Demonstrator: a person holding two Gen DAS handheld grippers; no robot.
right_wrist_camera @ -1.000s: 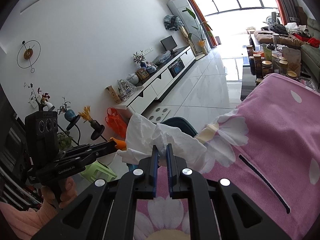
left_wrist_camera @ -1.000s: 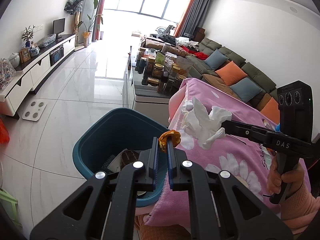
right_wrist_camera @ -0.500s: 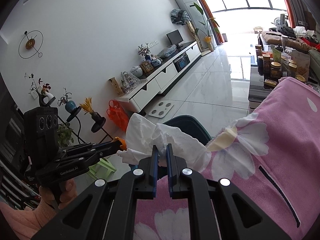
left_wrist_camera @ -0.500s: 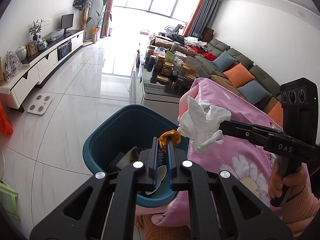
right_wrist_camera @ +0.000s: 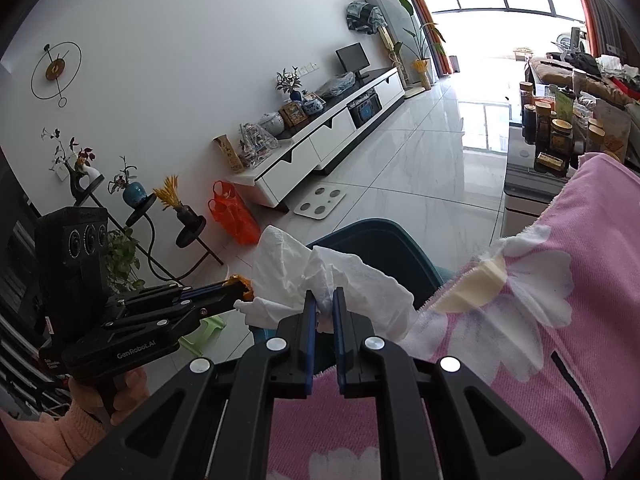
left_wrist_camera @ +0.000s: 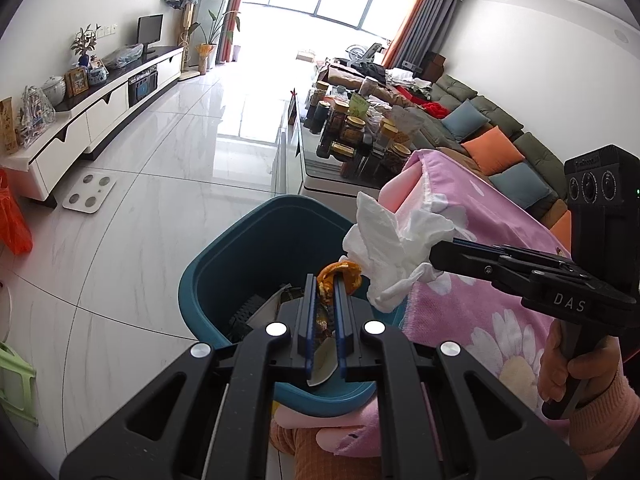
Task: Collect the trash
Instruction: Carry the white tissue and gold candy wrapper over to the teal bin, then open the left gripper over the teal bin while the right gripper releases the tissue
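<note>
My left gripper [left_wrist_camera: 324,286] is shut on a piece of orange peel [left_wrist_camera: 340,274] and holds it above the teal trash bin [left_wrist_camera: 240,252], which has several scraps inside. My right gripper [right_wrist_camera: 322,304] is shut on a crumpled white tissue [right_wrist_camera: 320,272]. In the left wrist view the tissue [left_wrist_camera: 396,244] hangs at the bin's right rim, just right of the peel. In the right wrist view the left gripper [right_wrist_camera: 236,294] and the peel [right_wrist_camera: 240,282] are left of the tissue, and the bin [right_wrist_camera: 380,240] lies behind it.
A table under a pink flowered cloth [left_wrist_camera: 500,280] stands right of the bin. Beyond it is a low table with several jars [left_wrist_camera: 352,132] and a sofa [left_wrist_camera: 500,140]. A white TV cabinet [left_wrist_camera: 100,116], a floor scale [left_wrist_camera: 88,198] and an orange bag [left_wrist_camera: 12,220] are left.
Both grippers have moved left from over the pink cloth toward the bin. The peel and the tissue now hang over the bin's right side. Both stay shut.
</note>
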